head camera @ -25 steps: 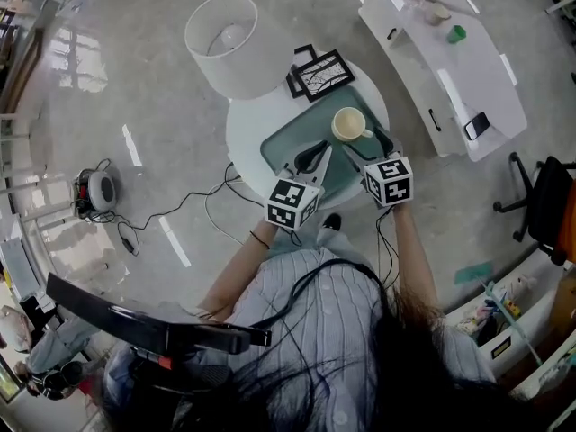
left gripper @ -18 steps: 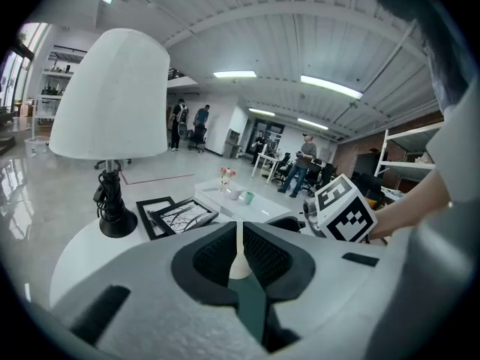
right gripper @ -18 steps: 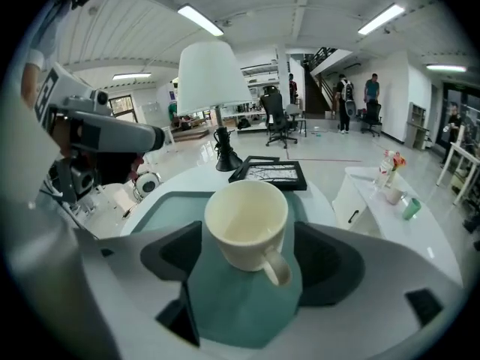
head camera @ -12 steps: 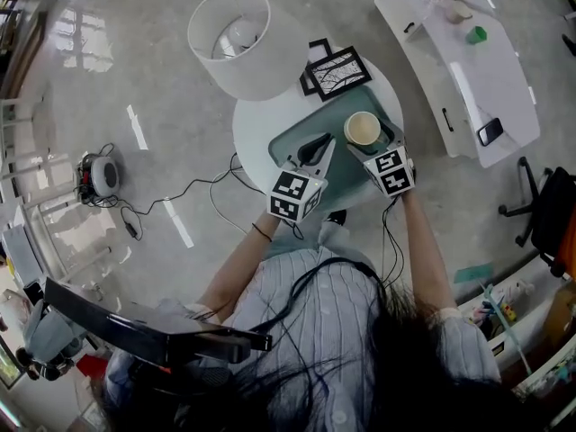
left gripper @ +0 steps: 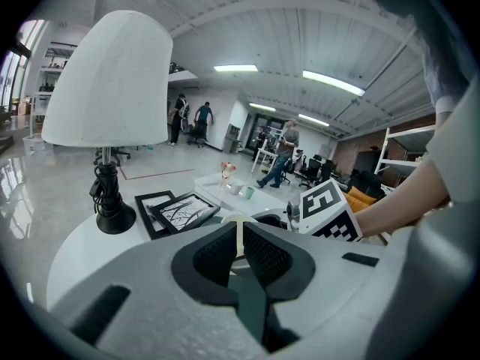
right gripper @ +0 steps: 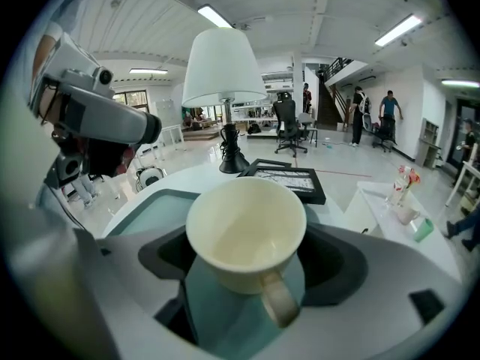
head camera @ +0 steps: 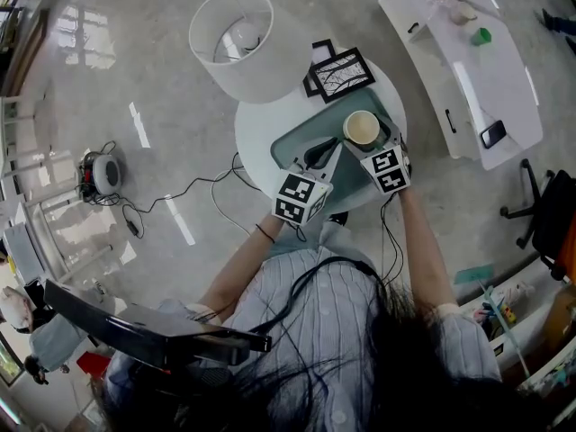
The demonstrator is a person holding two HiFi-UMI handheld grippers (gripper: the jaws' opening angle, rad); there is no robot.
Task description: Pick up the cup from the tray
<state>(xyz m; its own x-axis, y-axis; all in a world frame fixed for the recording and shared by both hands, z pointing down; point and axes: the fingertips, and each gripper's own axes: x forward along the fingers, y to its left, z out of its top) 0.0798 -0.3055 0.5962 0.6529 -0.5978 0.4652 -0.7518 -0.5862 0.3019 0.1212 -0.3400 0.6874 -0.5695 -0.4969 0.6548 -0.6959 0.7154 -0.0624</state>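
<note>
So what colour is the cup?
Cream cup, best seen in the right gripper view.

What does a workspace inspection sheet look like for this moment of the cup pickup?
Surface: round white table, carrying a teal tray.
Job's things: cream cup upright on the tray, looks empty.
Clutter: table lamp and two black picture frames beyond the tray.
Grippers: left gripper jaws together, nothing held; right gripper jaws have just been opening, cup between them, not clamped.
Cables: black cable trailing across the floor.
Surroundings: white desk, office chair, people far off.
</note>
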